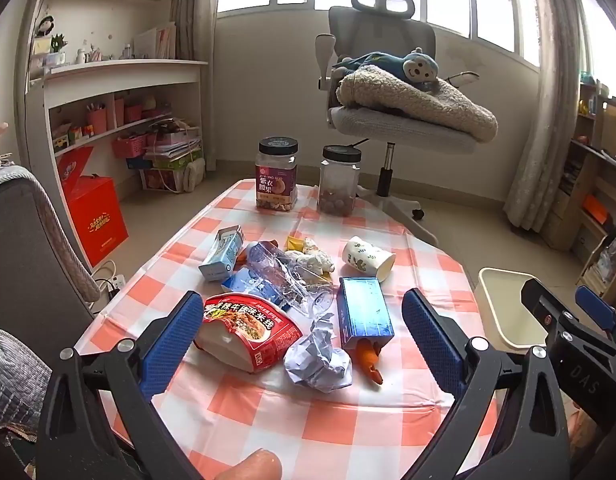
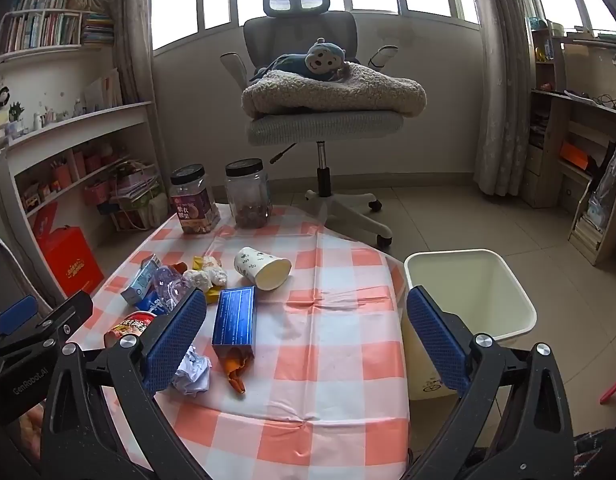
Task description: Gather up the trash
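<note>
Trash lies on the checked tablecloth [image 1: 268, 420]: a red noodle bowl [image 1: 248, 328], crumpled paper [image 1: 318, 356], a blue box [image 1: 364, 312] with an orange scrap [image 1: 368, 356] at its mouth, a crushed clear bottle [image 1: 288, 276], a small carton [image 1: 222, 254], tissue wads [image 1: 316, 260] and a tipped paper cup [image 1: 368, 258]. My left gripper [image 1: 304, 300] hovers open just short of the bowl and paper, holding nothing. My right gripper [image 2: 306, 292] is open and empty over the table's right half, with the blue box [image 2: 234, 316] by its left finger. A cream bin [image 2: 460, 254] stands on the floor to the right.
Two black-lidded jars [image 1: 277, 174] [image 1: 339, 184] stand at the table's far end. An office chair [image 2: 324, 128] with a blanket and plush toy is behind them. Shelves line both walls, and a red box [image 1: 96, 216] sits on the floor at the left.
</note>
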{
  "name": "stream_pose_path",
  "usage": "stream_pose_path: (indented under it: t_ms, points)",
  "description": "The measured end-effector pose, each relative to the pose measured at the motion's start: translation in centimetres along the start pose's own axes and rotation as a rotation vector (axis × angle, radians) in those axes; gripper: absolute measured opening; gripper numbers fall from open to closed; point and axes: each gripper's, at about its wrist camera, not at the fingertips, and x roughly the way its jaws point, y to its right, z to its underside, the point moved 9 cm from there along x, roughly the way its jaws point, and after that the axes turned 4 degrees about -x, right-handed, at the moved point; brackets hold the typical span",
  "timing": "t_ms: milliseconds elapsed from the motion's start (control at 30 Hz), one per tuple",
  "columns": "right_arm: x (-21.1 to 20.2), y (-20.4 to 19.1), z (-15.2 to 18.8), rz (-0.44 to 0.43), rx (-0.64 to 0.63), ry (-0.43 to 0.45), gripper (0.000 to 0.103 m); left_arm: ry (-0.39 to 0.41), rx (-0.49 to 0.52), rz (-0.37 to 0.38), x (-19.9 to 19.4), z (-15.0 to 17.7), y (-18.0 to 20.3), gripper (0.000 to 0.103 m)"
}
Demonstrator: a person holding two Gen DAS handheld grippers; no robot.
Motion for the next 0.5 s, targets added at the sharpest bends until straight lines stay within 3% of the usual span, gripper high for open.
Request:
stream_pose_path:
  t_ms: [500]
  points:
    - [-0.07,0.0,-0.13,-0.003,0.006,0.009,0.096,0.002,0.003,-0.002,0.13,0.04,-0.02,0.096]
